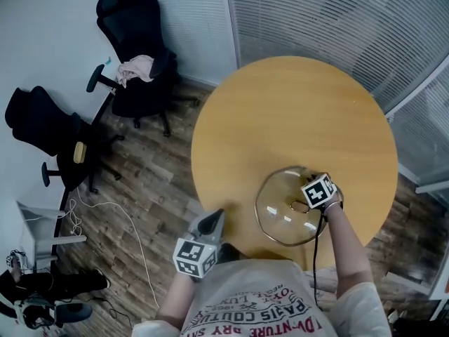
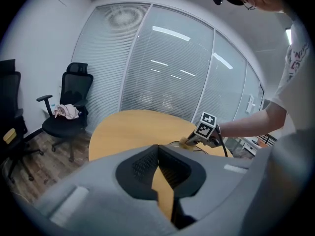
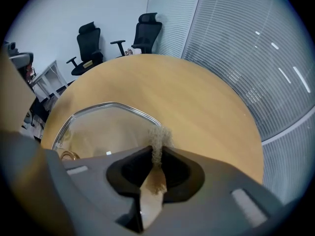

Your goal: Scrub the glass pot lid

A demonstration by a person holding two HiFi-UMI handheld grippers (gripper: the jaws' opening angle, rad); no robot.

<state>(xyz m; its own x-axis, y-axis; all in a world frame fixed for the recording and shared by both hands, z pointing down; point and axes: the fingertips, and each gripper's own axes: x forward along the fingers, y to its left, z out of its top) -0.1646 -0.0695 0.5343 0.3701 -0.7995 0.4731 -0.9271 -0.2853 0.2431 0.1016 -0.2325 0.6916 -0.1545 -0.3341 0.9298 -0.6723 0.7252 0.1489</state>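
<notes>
- Nearest, on the person's side of the glass pot lid (image 1: 280, 216) and off to its left, the left gripper (image 1: 212, 220) hangs just past the table edge. Its jaws are drawn together with nothing between them. I'd judge it is parked there to stay clear while the other hand works.
- At the lid's right rim, the right gripper (image 3: 157, 151) is clenched on a fuzzy tan scrub pad (image 3: 158, 136). A tuft pokes out past the tips, which looks like the working end meant for the glass.
- The lid lies flat on the round wooden table (image 1: 295, 111), toward the person's edge, within easy reach of the right arm. Nothing is steadying it, so I suspect a hard push could make it slide.
- Whether the pad is actually touching the glass, I cannot tell. The marker cube covers that spot from above, and the gripper's own view shows the tuft only against the rim and the wood.
- The knob (image 1: 299, 206) shows as a dim oval beside the cube, and the glass around it mostly gives back glare.
- Well beyond the lid, across the table to the left, a black office chair (image 1: 137, 55) carries a pale crumpled cloth (image 1: 137, 67). A second chair (image 1: 42, 128) is further left again.
- Behind everything runs a wall of blinds (image 1: 330, 12), cut off at the top.
</notes>
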